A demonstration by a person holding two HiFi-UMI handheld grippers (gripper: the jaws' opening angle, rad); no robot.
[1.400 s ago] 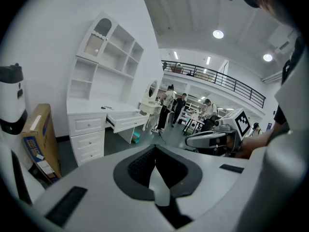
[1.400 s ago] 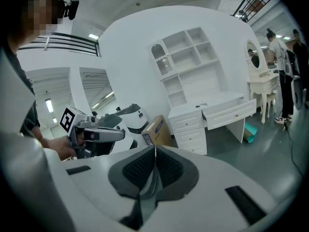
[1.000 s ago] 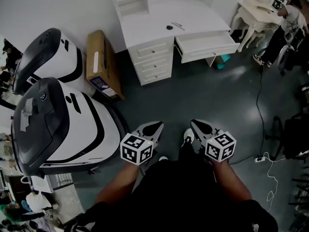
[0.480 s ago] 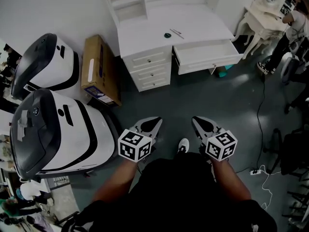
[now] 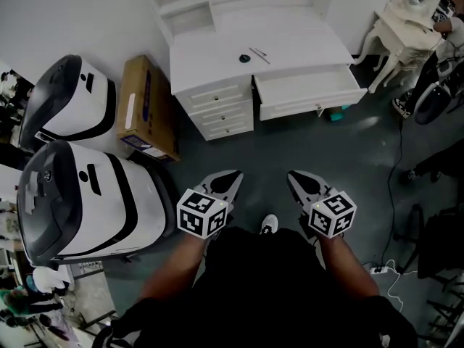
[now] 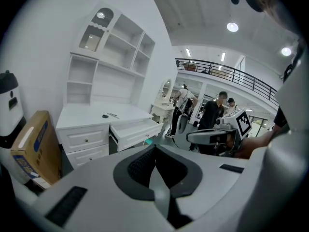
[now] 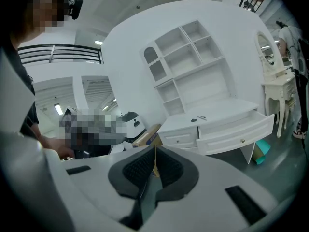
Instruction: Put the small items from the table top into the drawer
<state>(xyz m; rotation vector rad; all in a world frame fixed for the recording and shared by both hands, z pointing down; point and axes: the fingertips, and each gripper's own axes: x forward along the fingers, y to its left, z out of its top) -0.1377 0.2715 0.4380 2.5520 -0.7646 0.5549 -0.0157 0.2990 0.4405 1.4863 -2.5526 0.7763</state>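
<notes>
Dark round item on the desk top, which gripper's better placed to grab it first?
Left, narrowly. The dark round item lies almost straight ahead of the left gripper; the right gripper faces the open drawer instead. Both are shut, empty and far off.

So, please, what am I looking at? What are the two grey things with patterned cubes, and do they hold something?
There is no robot: a person holds one hand gripper in each hand, and the cubes are part of them. The head view comes from a camera on the person's head, looking down. The other two come from cameras on the left gripper and the right gripper. Both are shut and hold nothing. Ahead stands a white desk with an open drawer. On top lie a small dark round item and thin sticks.
</notes>
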